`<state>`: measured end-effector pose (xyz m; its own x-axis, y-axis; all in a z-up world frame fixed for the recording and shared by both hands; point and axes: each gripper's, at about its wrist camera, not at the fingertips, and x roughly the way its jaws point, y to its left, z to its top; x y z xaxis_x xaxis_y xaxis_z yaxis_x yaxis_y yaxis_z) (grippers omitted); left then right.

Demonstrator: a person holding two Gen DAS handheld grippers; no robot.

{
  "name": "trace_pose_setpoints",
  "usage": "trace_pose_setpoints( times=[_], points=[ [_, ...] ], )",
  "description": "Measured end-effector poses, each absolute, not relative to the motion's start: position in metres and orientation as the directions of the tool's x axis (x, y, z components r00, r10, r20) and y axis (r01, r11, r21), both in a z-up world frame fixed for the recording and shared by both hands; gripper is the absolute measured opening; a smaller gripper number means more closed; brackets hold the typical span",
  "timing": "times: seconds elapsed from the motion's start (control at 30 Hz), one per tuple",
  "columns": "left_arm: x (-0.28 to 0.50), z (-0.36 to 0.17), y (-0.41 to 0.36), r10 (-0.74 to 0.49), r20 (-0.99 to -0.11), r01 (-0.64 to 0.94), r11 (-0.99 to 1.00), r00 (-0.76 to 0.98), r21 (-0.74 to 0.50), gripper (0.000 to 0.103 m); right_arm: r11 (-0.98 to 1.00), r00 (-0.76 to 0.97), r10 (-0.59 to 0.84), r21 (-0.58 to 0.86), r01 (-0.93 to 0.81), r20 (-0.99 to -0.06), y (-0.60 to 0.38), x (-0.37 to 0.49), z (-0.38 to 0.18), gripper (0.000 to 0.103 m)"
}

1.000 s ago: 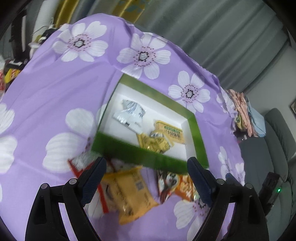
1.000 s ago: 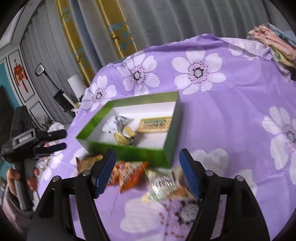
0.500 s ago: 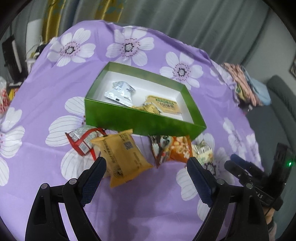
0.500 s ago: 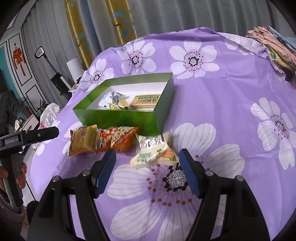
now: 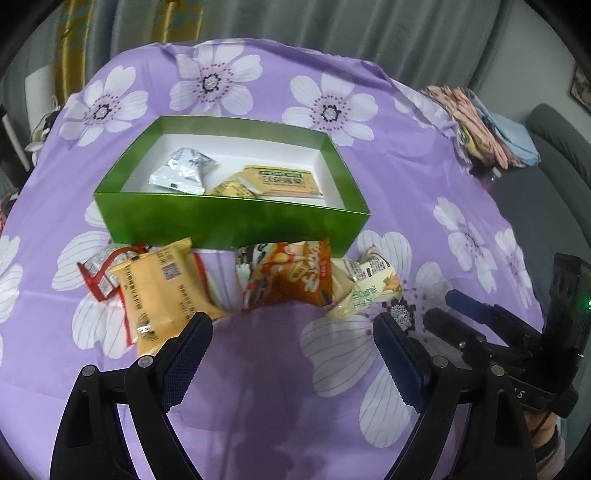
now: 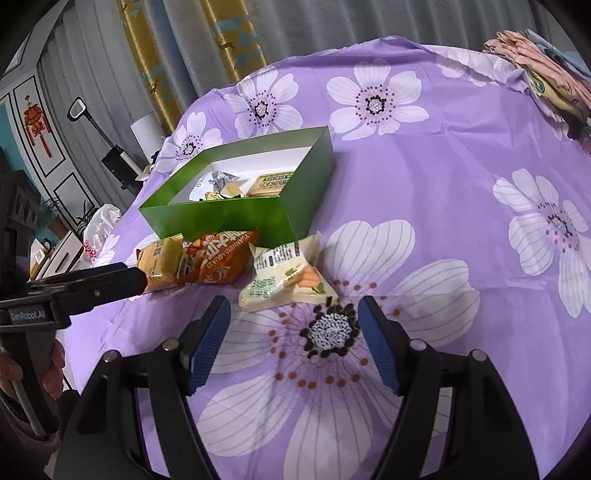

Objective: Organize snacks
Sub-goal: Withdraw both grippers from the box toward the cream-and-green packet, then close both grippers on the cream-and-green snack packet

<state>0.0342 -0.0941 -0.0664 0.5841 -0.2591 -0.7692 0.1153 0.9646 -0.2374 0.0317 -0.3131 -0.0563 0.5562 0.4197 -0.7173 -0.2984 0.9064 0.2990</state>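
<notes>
A purple cloth printed with large white flowers (image 5: 258,406) covers the whole surface, and grey and gold curtains (image 6: 229,33) hang behind it. On the cloth sits the landmark: an open rectangular green cardboard box with a white inside (image 5: 229,221), its long axis running left to right in the left wrist view. Well to the right of the box, at the cloth's edge, lies a pile of folded pink and blue fabric (image 5: 484,125).

Inside the box, a silver foil packet (image 5: 183,171), a flat tan packet with a green band (image 5: 282,181) and a small yellow wrapper between them are partly hidden by the near wall; their print is too small to read.

Just in front of the box lies a row of snacks: a red-and-white packet (image 5: 99,275) mostly covered by a yellow-orange pouch (image 5: 162,291), then an orange bag (image 5: 288,273) and a cream packet with a carrot picture (image 6: 284,277), its long axis slanting towards the box corner.

The left gripper (image 5: 291,354) hovers in front of the row with jaws apart and nothing between them. The right gripper (image 6: 293,343) hangs just short of the cream packet, likewise spread and empty.
</notes>
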Motion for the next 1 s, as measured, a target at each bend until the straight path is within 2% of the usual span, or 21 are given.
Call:
trace_pose_setpoints(
  times=[0.1, 0.33, 0.57, 1.0],
  points=[
    [0.038, -0.068, -0.101, -0.265, -0.774, 0.117, 0.963, 0.574, -0.243, 0.089, 0.901, 0.547, 0.431, 0.306, -0.308, -0.718, -0.316, 0.034, -0.06, 0.072],
    [0.055, -0.087, -0.122, -0.389, -0.786, 0.114, 0.916, 0.48, -0.384, 0.089, 0.89, 0.51, 0.438, 0.28, -0.359, -0.74, -0.318, 0.043, -0.07, 0.072],
    [0.078, -0.1, -0.146, -0.42, -0.788, 0.11, 0.902, 0.45, -0.418, 0.089, 0.875, 0.468, 0.454, 0.279, -0.396, -0.759, -0.316, 0.062, -0.083, 0.072],
    [0.1, -0.118, -0.152, -0.507, -0.763, -0.012, 0.83, 0.401, -0.558, 0.089, 0.809, 0.393, 0.517, 0.284, -0.515, -0.76, -0.292, 0.095, -0.089, 0.072]
  ],
)
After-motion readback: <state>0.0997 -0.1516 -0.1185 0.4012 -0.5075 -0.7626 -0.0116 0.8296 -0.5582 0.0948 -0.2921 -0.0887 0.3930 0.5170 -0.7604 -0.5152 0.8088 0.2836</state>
